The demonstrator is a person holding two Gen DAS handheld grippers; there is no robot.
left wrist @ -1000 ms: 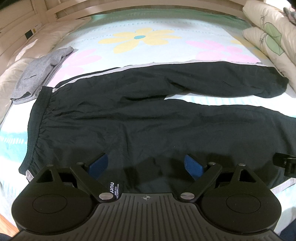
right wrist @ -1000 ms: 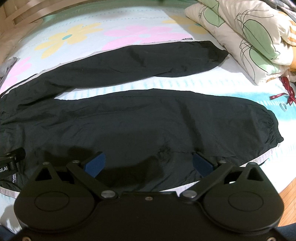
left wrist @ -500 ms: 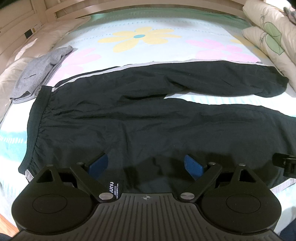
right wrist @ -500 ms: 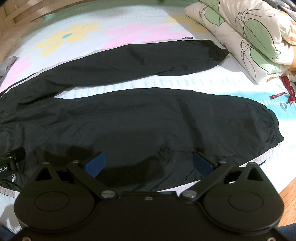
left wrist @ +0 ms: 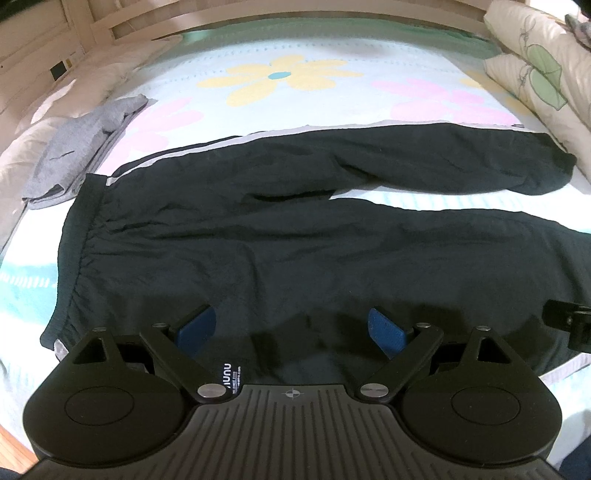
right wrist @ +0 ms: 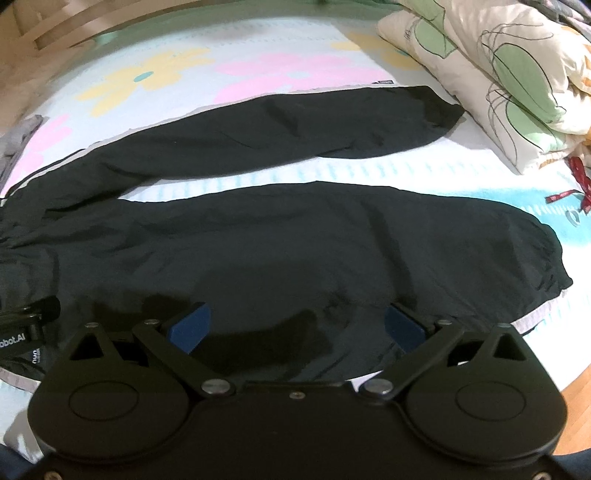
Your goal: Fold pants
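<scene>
Black pants [left wrist: 280, 240] with a pale side stripe lie flat on the bed, waistband at the left, both legs running right and spread apart. The same pants [right wrist: 295, 243] fill the right wrist view, with the cuffs at the right. My left gripper [left wrist: 290, 328] hovers open above the near edge of the seat area, its blue pads [left wrist: 195, 326] wide apart with nothing between them. Over the near leg's lower edge, my right gripper [right wrist: 295, 325] is open too, pads [right wrist: 402, 326] apart and holding nothing. Each gripper shows at the edge of the other's view.
A flowered bedsheet [left wrist: 280, 77] covers the bed. A folded grey garment [left wrist: 74, 151] lies at the left beyond the waistband. Quilted pillows [right wrist: 498, 74] are stacked at the right. A red ribbon [right wrist: 576, 184] lies near the cuffs. A wooden bed frame [left wrist: 92, 22] runs along the far side.
</scene>
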